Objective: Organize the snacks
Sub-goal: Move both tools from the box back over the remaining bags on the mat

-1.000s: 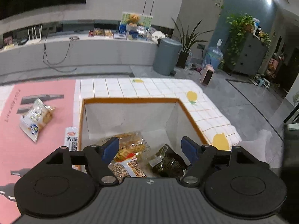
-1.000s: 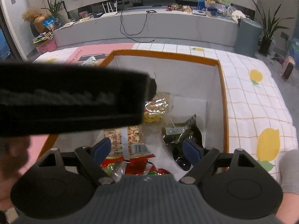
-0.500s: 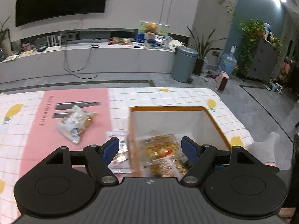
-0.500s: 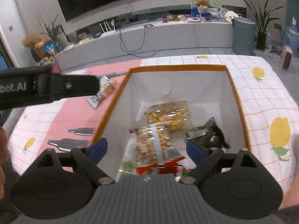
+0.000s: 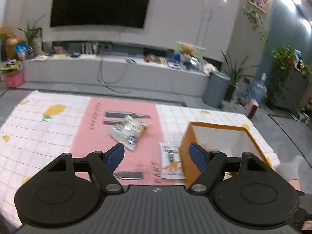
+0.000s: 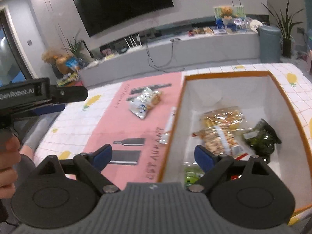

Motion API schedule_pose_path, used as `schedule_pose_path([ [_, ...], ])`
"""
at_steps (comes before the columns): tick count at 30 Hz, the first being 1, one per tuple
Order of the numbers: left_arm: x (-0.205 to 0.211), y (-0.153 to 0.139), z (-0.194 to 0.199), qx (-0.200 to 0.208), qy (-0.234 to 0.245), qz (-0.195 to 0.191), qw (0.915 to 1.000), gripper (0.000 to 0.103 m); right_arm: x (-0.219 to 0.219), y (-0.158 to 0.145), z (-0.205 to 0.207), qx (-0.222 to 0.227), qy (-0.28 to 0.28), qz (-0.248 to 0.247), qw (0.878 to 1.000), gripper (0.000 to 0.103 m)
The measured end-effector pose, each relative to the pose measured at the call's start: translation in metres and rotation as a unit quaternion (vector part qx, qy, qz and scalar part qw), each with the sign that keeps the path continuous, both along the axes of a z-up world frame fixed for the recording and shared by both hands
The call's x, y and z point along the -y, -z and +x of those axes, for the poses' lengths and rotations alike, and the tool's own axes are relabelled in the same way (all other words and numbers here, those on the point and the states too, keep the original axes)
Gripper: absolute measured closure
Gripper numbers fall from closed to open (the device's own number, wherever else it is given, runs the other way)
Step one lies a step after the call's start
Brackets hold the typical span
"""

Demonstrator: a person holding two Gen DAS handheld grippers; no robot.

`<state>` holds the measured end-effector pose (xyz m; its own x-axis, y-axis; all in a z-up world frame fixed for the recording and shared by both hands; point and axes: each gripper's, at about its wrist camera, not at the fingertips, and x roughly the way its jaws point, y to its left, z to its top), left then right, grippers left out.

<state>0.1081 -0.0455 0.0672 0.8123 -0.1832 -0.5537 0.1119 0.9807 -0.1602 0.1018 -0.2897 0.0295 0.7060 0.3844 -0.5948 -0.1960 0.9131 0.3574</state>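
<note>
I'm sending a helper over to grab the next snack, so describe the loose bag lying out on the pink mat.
Find the orange-rimmed box on the tablecloth; the pink mat lies beside it. The white crinkly snack bag lies out on that mat, clear of the box, whereas the flat packet sits tight against the box wall.

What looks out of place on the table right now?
Two packets lie outside the orange box: a white snack bag askew on the pink mat, and a flat packet tucked against the box's left wall. Nothing spilled.
</note>
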Motion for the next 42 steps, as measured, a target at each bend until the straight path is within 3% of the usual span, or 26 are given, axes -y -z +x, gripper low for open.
schedule_pose_path([
  [2,-0.009,0.003,-0.004,0.008,-0.006,0.007,0.9999,0.014,-0.006,-0.001,-0.004,0.004,-0.002,0.007,1.000,0.014],
  [9,-0.022,0.030,-0.010,0.008,-0.013,0.053,0.9985,0.014,-0.047,-0.003,-0.017,0.032,-0.026,-0.048,0.998,0.014],
  [12,-0.033,0.044,-0.011,-0.015,-0.003,0.040,0.9991,0.014,-0.066,0.001,-0.022,0.056,-0.022,-0.104,0.993,0.015],
  [16,-0.044,0.059,-0.014,-0.019,-0.008,0.038,0.9991,0.014,-0.074,0.012,-0.020,0.082,0.008,-0.096,0.992,0.015],
  [19,-0.054,0.067,-0.013,-0.033,-0.008,0.035,0.9988,0.014,-0.084,0.022,-0.022,0.102,0.017,-0.118,0.988,0.015],
  [25,-0.072,0.083,-0.013,-0.037,-0.017,0.052,0.9978,0.014,-0.099,0.040,-0.020,0.105,0.008,-0.117,0.988,0.017],
  [30,-0.092,0.092,-0.007,-0.044,-0.038,0.031,0.9978,0.014,-0.111,0.054,-0.020,0.123,0.000,-0.118,0.985,0.017],
  [35,-0.107,0.106,-0.001,-0.056,-0.036,0.007,0.9978,0.014,-0.132,0.070,-0.012,0.118,0.003,-0.178,0.977,0.015],
  [38,-0.111,0.114,0.002,-0.062,-0.041,0.013,0.9972,0.014,-0.136,0.076,-0.010,0.117,-0.002,-0.158,0.981,0.015],
  [42,-0.119,0.117,0.010,-0.057,-0.053,0.025,0.9966,0.014,-0.145,0.082,0.000,0.124,0.016,-0.180,0.976,0.015],
])
